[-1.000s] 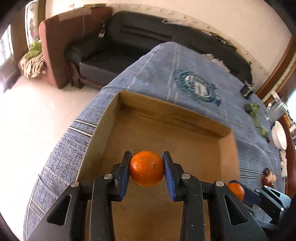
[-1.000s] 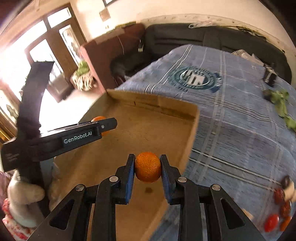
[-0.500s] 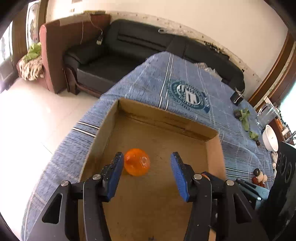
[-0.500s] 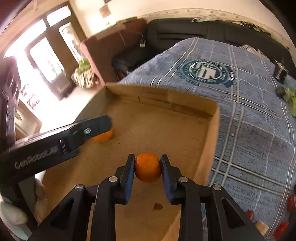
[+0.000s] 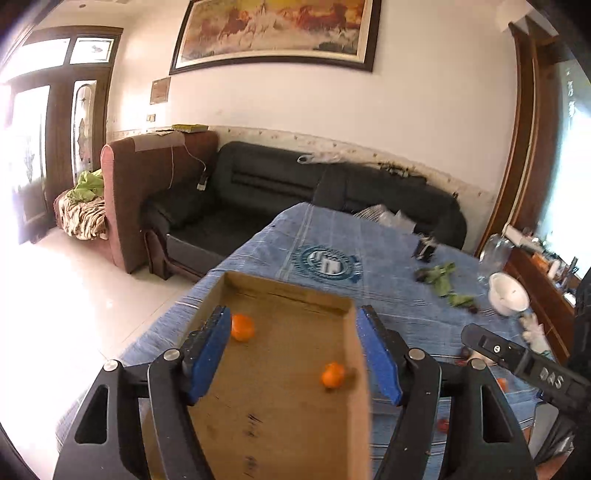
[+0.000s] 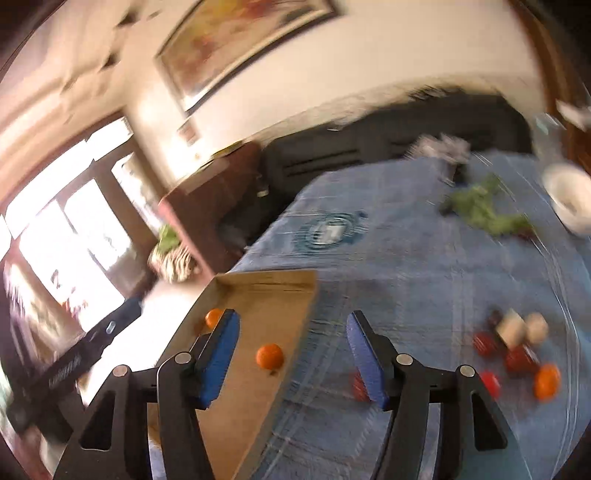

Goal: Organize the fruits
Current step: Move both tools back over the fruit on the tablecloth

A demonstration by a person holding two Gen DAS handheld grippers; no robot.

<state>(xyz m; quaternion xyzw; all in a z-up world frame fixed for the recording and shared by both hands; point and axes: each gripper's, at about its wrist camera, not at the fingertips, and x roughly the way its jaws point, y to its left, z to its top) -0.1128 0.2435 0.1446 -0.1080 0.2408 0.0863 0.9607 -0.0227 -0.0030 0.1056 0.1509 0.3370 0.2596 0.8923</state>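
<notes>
Your left gripper (image 5: 297,356): jaws spread wide, nothing between the blue pads. It sits above the cardboard box (image 5: 291,295), pads framing the box's width low in the frame.

Your right gripper (image 6: 293,356): jaws also spread wide, nothing held. Its left pad overlaps the box (image 6: 266,284); its right pad is over the blue cloth. This view is motion-blurred, fine detail unreliable.

Inside the box, left wrist view: one orange (image 5: 242,327) lies near the left wall, just beside the left pad in the picture. A second orange (image 5: 333,374) lies lower right of centre, near the right wall. The two are well apart on the box floor. Right wrist view shows the same pair: one (image 6: 213,317) at the far left by the pad tip, one (image 6: 270,356) near the box's right wall.

Outward, right side of the right wrist frame: a loose cluster on the bench (image 6: 406,258) with another orange (image 6: 546,376), several red fruits (image 6: 517,360) and two pale pieces (image 6: 511,330); blur prevents naming them further.

Upper right of both frames: green leaves (image 5: 441,278) and a white bowl (image 5: 508,299) on the cloth. The right gripper's body (image 5: 524,369) shows at the right edge of the left view.

Beyond the bench: black sofa (image 5: 332,188), framed painting (image 5: 275,33) on the wall.
</notes>
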